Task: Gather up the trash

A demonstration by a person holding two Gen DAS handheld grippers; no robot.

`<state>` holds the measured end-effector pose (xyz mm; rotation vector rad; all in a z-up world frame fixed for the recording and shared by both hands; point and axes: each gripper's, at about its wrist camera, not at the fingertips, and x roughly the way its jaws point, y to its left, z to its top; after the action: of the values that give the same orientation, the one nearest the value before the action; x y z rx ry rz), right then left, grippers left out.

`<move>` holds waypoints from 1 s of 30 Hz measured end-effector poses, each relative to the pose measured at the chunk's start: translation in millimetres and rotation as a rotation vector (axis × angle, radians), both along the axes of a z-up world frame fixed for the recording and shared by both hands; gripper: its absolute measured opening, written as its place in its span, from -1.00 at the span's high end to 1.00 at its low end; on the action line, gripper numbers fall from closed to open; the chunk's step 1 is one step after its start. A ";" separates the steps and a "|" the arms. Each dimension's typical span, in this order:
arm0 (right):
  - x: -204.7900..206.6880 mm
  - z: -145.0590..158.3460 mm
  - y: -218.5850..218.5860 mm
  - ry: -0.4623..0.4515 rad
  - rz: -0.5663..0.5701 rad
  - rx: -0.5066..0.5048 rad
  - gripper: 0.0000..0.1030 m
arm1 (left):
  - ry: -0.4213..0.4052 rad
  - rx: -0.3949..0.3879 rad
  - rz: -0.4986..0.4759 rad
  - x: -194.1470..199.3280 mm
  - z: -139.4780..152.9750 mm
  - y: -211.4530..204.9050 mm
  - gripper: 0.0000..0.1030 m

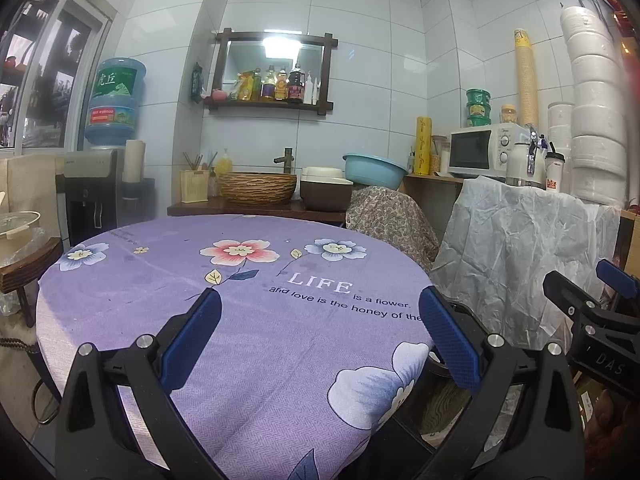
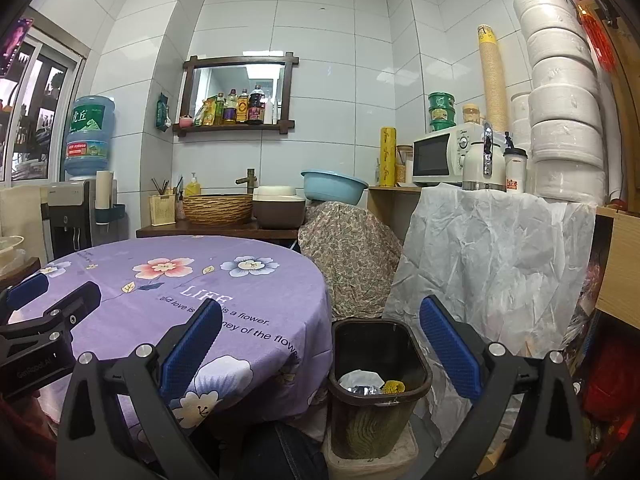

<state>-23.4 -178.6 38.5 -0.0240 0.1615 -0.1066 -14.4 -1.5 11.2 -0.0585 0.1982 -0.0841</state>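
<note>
A dark trash bin (image 2: 378,390) stands on the floor at the right of the round table with the purple flowered cloth (image 2: 176,292). Inside it lie crumpled white and silvery trash (image 2: 360,382) and a yellow scrap (image 2: 394,387). My right gripper (image 2: 320,320) is open and empty, above the table's right edge and the bin. My left gripper (image 1: 320,308) is open and empty over the table (image 1: 240,320). The bin's rim (image 1: 440,364) peeks out behind the left gripper's right finger. Each gripper shows in the other's view, the right gripper (image 1: 592,300) and the left gripper (image 2: 52,300).
A chair draped in patterned fabric (image 2: 352,256) and a stand covered with white sheeting (image 2: 492,256) sit right of the table. A counter behind holds a wicker basin (image 2: 218,208), a blue bowl (image 2: 334,186), a microwave (image 2: 444,156). A water dispenser (image 2: 76,208) stands at left.
</note>
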 end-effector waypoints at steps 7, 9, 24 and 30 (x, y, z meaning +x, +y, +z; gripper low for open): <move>-0.2 -0.5 0.2 -0.002 0.000 0.000 -0.91 | -0.005 0.000 -0.001 -0.2 1.4 -0.5 -0.89; -0.9 -0.4 0.9 -0.003 -0.001 0.001 -0.91 | -0.006 -0.001 -0.002 -0.1 2.0 -0.4 -0.89; -1.0 -0.3 1.0 -0.003 -0.001 -0.001 -0.91 | -0.005 -0.008 0.004 -2.0 2.6 -3.4 -0.89; -1.8 -0.2 2.3 -0.004 -0.006 -0.001 -0.91 | -0.009 -0.005 0.010 -2.5 3.0 -6.6 -0.89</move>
<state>-25.3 -176.3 38.4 -0.0248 0.1572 -0.1126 -16.9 -8.1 14.2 -0.0641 0.1887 -0.0753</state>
